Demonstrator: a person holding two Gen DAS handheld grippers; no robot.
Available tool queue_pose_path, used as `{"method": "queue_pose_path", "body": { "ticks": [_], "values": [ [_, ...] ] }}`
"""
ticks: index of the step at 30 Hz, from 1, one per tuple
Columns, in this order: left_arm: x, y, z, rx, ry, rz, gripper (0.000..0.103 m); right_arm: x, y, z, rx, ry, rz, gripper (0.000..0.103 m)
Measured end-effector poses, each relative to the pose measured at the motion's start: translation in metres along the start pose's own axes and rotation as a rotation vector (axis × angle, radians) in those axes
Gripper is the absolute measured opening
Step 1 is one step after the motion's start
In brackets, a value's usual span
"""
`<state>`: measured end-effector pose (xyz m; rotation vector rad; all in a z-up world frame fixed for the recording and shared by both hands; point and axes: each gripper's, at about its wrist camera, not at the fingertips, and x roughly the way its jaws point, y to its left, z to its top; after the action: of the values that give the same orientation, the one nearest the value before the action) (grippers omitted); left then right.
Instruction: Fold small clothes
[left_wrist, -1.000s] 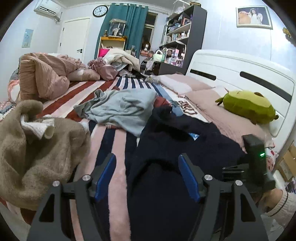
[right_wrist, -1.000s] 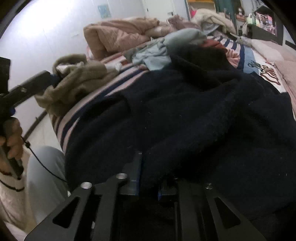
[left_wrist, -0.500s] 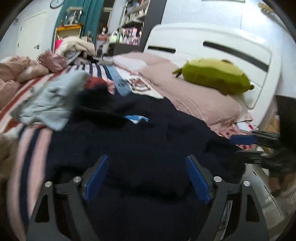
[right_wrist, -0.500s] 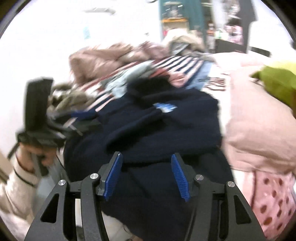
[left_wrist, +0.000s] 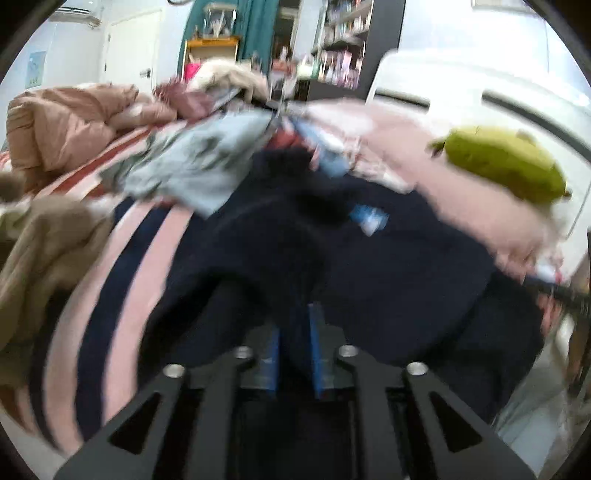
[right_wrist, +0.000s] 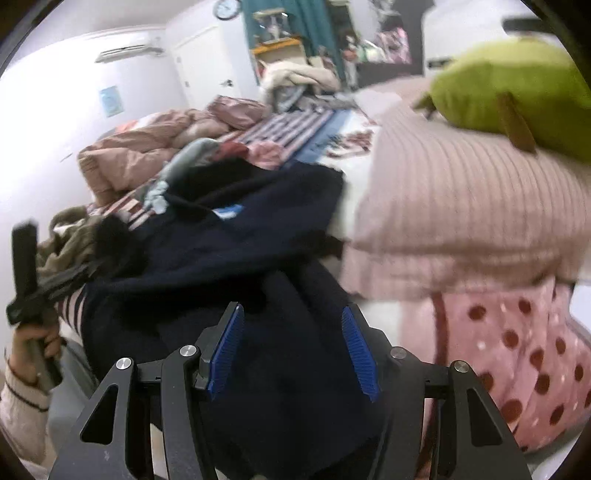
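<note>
Two grippers are working the navy garment (left_wrist: 388, 280): left gripper (left_wrist: 294, 345) fingers are pinching its fabric, right gripper (right_wrist: 291, 350) fingers are spreading wide; its blue label (left_wrist: 369, 218) is blurring unreadably.

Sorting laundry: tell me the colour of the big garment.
Dark navy sweater, clearest in the right wrist view.

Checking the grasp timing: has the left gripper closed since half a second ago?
Yes. The left gripper now has its blue pads nearly together, pinching a fold of the navy garment; earlier they stood wide apart over it.
</note>
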<state>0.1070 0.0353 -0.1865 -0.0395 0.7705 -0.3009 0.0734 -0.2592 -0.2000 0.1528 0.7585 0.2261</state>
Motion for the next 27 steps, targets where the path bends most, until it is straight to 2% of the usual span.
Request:
{"method": "queue_pose_path", "body": {
  "ticks": [2,4,5,7,9,12,16,18,20,22,24,26,27],
  "values": [
    [-0.006,0.008,-0.015,-0.014,0.048,-0.051,0.026,0.002,-0.011,-0.004,0.027,0.015,-0.015,0.051],
    [-0.015,0.016,-0.028,-0.029,0.086,-0.098,0.045,0.003,-0.02,-0.009,0.049,0.038,-0.018,0.051],
    [-0.023,0.019,-0.032,-0.027,0.081,-0.098,0.05,0.003,-0.026,-0.01,0.067,0.055,-0.002,0.051],
    [-0.044,0.03,-0.032,-0.014,0.049,-0.104,0.072,0.002,-0.034,-0.013,0.094,0.108,0.053,0.053],
    [-0.056,0.041,-0.03,-0.016,0.014,-0.086,0.079,0.003,-0.036,-0.016,0.067,0.184,0.111,0.064],
    [-0.057,0.06,-0.018,-0.04,0.021,-0.081,0.08,0.002,-0.028,-0.026,-0.04,0.265,0.187,0.066],
    [-0.02,0.07,-0.01,-0.071,0.064,-0.084,0.079,0.013,-0.006,-0.034,-0.188,0.304,0.152,0.067],
    [0.006,0.071,-0.009,-0.117,0.099,-0.138,0.076,0.02,0.006,-0.035,-0.218,0.311,0.187,0.067],
    [0.023,0.067,-0.012,-0.121,0.121,-0.171,0.076,0.029,0.021,-0.034,-0.257,0.316,0.217,0.066],
    [0.03,0.06,-0.012,-0.103,0.121,-0.191,0.076,0.038,0.033,-0.031,-0.264,0.317,0.248,0.063],
    [0.031,0.062,-0.01,-0.15,0.119,-0.233,0.076,0.049,0.043,-0.028,-0.257,0.315,0.269,0.047],
    [0.032,0.061,-0.008,-0.161,0.13,-0.26,0.065,0.055,0.049,-0.027,-0.24,0.312,0.288,0.04],
    [0.033,0.058,-0.008,-0.146,0.14,-0.251,0.048,0.057,0.051,-0.027,-0.231,0.309,0.294,0.034]
  ]
}}
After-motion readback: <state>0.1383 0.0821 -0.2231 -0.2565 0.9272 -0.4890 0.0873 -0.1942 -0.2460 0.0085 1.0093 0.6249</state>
